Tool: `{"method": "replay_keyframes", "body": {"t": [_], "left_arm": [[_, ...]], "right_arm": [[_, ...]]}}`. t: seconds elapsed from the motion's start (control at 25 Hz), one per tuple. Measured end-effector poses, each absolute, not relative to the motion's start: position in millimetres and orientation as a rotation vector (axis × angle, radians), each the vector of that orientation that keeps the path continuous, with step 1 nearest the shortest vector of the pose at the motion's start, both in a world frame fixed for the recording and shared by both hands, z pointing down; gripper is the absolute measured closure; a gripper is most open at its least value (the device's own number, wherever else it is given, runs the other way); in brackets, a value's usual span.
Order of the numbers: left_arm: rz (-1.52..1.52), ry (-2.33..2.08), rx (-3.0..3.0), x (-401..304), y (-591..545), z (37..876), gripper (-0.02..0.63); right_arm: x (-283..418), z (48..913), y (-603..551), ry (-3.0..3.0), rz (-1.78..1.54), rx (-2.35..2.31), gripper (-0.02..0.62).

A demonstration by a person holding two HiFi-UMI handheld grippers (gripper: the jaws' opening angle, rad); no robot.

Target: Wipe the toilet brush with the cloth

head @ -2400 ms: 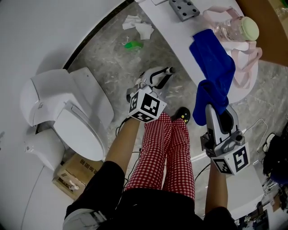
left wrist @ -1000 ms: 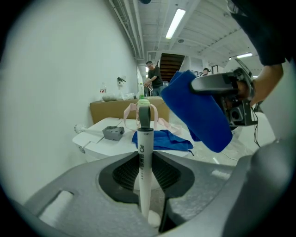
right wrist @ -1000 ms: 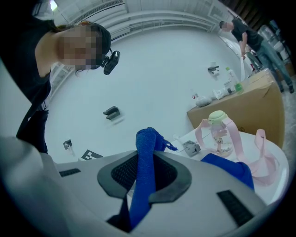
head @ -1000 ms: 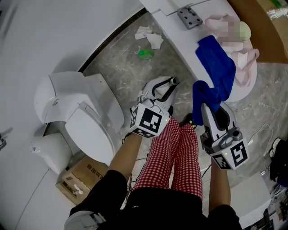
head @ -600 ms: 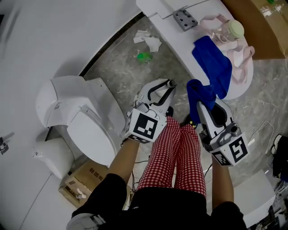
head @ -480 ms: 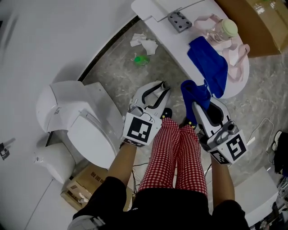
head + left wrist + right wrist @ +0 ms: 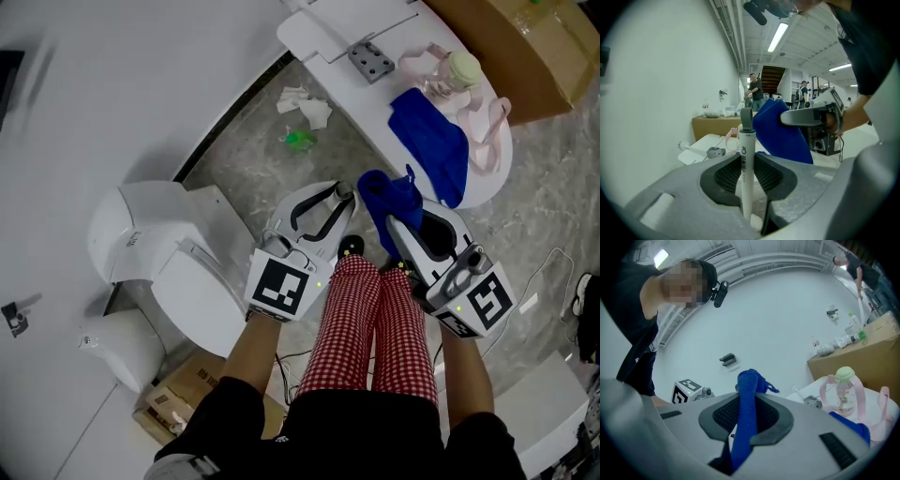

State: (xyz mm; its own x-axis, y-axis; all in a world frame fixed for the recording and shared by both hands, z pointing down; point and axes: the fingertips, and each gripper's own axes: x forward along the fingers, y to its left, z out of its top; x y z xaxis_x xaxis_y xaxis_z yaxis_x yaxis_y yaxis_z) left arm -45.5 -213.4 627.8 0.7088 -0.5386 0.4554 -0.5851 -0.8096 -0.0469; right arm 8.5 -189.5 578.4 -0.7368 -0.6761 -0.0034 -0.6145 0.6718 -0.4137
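My left gripper (image 7: 746, 161) is shut on the white handle of the toilet brush (image 7: 746, 140), which stands upright between the jaws with its grey loop on top. The brush head is hidden below. In the head view the left gripper (image 7: 339, 195) is at the centre, above the person's red checked trousers. Just to its right, my right gripper (image 7: 397, 219) is shut on a bunched end of the blue cloth (image 7: 383, 191). The rest of the cloth trails back onto the white table (image 7: 328, 37). The right gripper view shows the cloth (image 7: 749, 380) pinched between the right gripper's (image 7: 748, 404) jaws.
A white toilet (image 7: 169, 253) stands on the left, with a cardboard box (image 7: 178, 403) beside it. The table also carries a grey block with holes (image 7: 371, 62) and a bottle with a pink strap (image 7: 450, 70). Crumpled paper (image 7: 305, 103) and a green scrap (image 7: 300, 139) lie on the floor.
Both grippers have risen. The right gripper has drawn the cloth's end off the table and leftward, closer to the left gripper. Both grips are unchanged.
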Motion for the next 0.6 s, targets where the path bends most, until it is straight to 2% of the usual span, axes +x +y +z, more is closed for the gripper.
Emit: {"method": "replay_keyframes", "body": {"t": [0.6], "left_arm": [[0.662,-0.932,2.861,-42,-208,565,0.518]], "right_arm": [[0,520,-190,2.768,-0.434,-0.934,0.531]]}}
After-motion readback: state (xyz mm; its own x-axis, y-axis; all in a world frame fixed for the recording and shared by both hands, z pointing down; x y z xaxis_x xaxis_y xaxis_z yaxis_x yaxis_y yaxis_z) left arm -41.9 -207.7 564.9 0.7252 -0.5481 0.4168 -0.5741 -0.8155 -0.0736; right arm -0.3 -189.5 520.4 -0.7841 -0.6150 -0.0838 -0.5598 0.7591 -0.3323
